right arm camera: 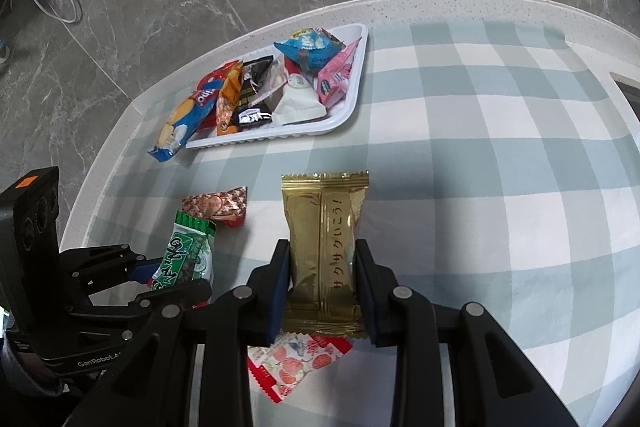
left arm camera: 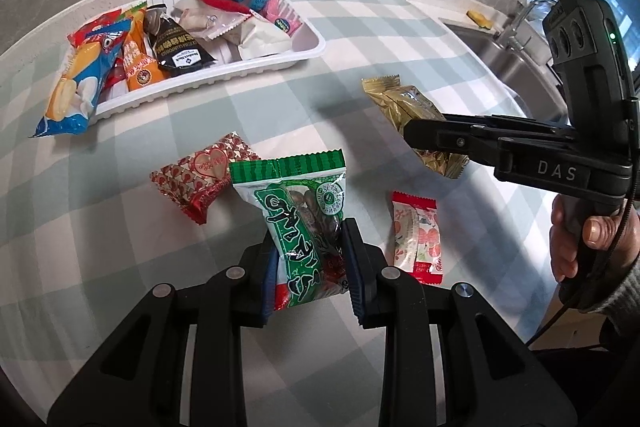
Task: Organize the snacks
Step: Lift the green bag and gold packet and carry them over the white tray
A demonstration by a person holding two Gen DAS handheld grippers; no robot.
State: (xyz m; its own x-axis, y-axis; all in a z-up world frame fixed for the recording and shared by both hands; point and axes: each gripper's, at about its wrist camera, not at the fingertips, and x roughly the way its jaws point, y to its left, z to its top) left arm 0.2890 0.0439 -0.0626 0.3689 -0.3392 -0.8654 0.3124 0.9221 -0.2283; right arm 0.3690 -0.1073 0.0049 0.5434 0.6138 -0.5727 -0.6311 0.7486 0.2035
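at the far left of the tabletop [left arm camera: 360,27] sits the white tray [left arm camera: 308,49], already heaped with packets, a blue biscuit packet [left arm camera: 76,95] hanging over its near-left end. nearer you, a red heart-print packet [left arm camera: 196,179] lies flat on the checked cloth.

next across, your left tongs [left arm camera: 310,267] are clenched on the green packet [left arm camera: 304,223], pads pressing its lower half from both sides. its long axis runs straight away from the jaws, the crimped top end pointing up and ahead.

just right of it, a strawberry-print packet [left arm camera: 416,239] lies loose on the cloth, ungrasped.

furthest right, your right tongs [right arm camera: 322,283] are clenched on the gold packet [right arm camera: 324,247], again gripping the lower half with the long axis running forward along the fingers.

the tray lies ahead and to the left of both tongs, well apart from them. your left hand looks the nearer of the two, so its green packet probably goes in first; the clearest gap seems to be toward the tray's near-right corner. the right hand's path to the tray would cross in front of the left, so stagger the two.
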